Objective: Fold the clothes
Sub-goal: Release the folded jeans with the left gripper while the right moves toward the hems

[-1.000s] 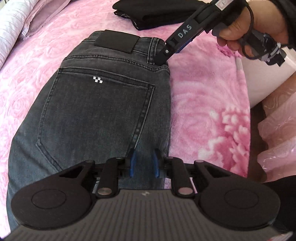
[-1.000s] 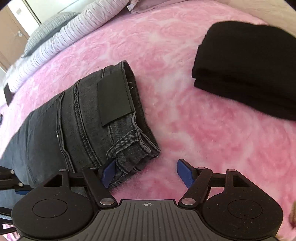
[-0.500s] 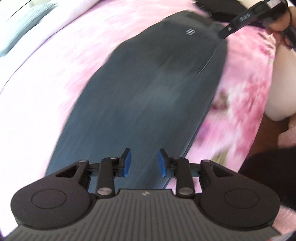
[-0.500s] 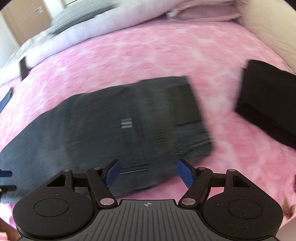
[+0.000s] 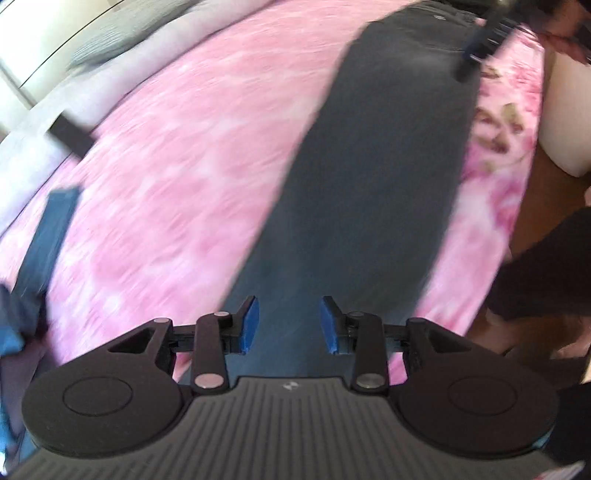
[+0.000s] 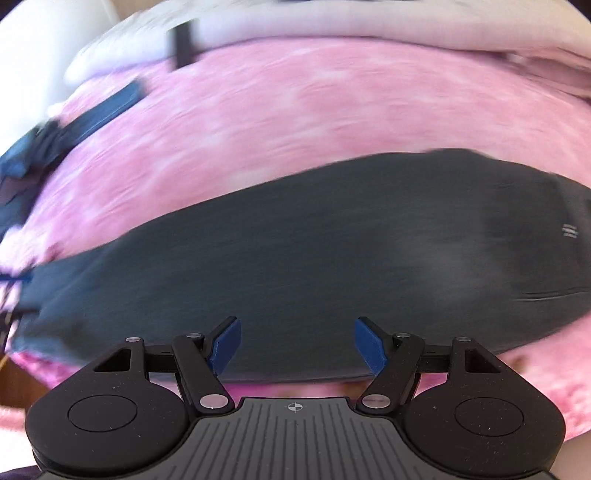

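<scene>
Dark grey jeans [image 5: 373, 177] lie folded lengthwise on the pink bed cover [image 5: 177, 155]. In the left wrist view they stretch from near my left gripper [image 5: 289, 324] up to the top right. My left gripper is open and empty above the leg end. In the right wrist view the jeans [image 6: 332, 251] lie across the frame, waist end to the right. My right gripper [image 6: 296, 345] is open and empty above their near edge. It also shows in the left wrist view [image 5: 476, 51], blurred, near the waist end.
Blue clothing [image 5: 44, 236] lies at the left of the bed; it shows in the right wrist view [image 6: 74, 125] too. White bedding and pillows [image 6: 369, 22] line the far side. A black flat object [image 5: 70, 134] rests there. The bed's edge and wooden floor [image 5: 532, 206] are at right.
Both grippers have pulled back from the waist end and swung along the jeans. My left gripper has opened wider and let go of the denim. Both views are motion-blurred.
</scene>
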